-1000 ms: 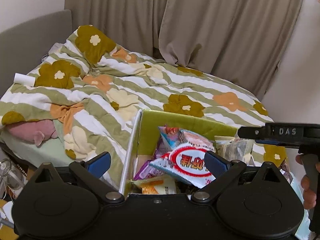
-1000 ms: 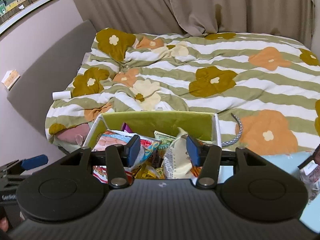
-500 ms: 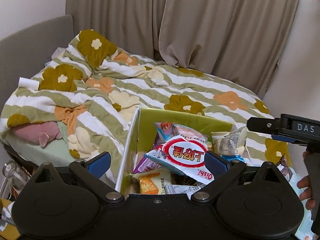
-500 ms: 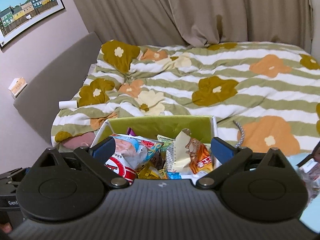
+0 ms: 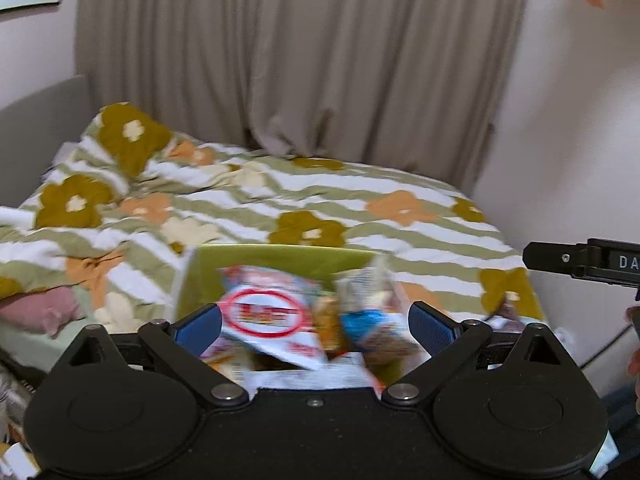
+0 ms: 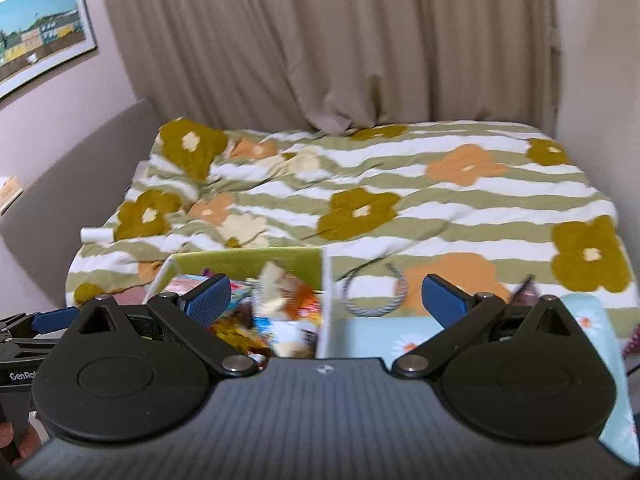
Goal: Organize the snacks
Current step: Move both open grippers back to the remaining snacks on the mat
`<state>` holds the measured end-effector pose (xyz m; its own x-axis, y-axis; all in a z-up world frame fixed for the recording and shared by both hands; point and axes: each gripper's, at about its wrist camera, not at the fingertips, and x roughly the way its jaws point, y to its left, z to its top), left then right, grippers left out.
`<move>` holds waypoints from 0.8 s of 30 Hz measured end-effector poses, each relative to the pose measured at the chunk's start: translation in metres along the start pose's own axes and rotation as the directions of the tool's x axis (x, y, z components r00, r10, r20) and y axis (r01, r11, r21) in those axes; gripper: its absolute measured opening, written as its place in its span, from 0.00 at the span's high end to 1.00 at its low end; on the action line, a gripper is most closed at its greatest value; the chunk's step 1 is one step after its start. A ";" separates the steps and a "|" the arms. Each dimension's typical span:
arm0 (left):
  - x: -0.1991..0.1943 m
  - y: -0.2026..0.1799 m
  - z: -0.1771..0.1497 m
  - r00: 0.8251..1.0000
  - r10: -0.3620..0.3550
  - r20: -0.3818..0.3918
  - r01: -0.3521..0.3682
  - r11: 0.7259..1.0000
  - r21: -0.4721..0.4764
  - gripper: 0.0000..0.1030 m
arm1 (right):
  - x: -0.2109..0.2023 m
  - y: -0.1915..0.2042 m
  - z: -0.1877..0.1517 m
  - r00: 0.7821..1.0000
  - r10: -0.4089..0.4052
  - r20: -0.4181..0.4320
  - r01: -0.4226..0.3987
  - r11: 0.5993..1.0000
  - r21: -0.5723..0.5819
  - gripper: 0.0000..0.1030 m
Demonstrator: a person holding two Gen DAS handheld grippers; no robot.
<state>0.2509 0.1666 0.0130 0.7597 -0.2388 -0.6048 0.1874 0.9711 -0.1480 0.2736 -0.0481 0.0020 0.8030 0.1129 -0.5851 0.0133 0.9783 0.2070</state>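
A green box [image 5: 276, 258] full of snack packets stands at the near edge of the bed; it also shows in the right wrist view [image 6: 248, 261]. A white packet with a red ring [image 5: 266, 316] lies on top, next to a blue packet [image 5: 366, 320]. My left gripper [image 5: 314, 324] is open and empty, raised above and behind the box. My right gripper [image 6: 326, 298] is open and empty, held above the box's right wall [image 6: 325, 304]. An orange and white packet [image 6: 286, 294] stands in the box.
A flowered striped quilt [image 6: 400, 184] covers the bed. A striped hairband [image 6: 374, 292] and a light blue flowered cloth [image 6: 400, 338] lie right of the box. A pink pillow [image 5: 36, 308] sits at the left. Curtains [image 5: 300, 52] hang behind.
Both grippers have drawn back and up from the box, so more curtain and wall show. My right gripper opened wide from a narrow gap and shifted right. The frames are blurred by motion.
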 end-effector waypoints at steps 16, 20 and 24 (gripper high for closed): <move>0.035 -0.167 -0.048 0.995 0.065 -0.071 -0.061 0.997 0.050 0.02 | -0.024 -0.163 -0.016 1.000 0.003 0.013 -0.002 0.998 -0.065 0.00; 0.052 -0.199 -0.065 0.988 0.130 -0.083 -0.129 0.991 0.024 0.02 | -0.008 -0.194 -0.023 0.999 0.048 -0.025 -0.050 0.992 -0.114 0.00; 0.075 -0.221 -0.089 0.971 0.201 -0.127 -0.198 0.980 0.030 0.02 | 0.013 -0.219 -0.029 0.993 0.089 -0.081 -0.099 0.987 -0.124 0.00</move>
<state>0.2113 -0.0658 -0.0690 0.6968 -0.0371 -0.7163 0.0512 0.9987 -0.0019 0.2641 -0.2563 -0.0736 0.7498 0.2133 -0.6263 -0.1397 0.9763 0.1653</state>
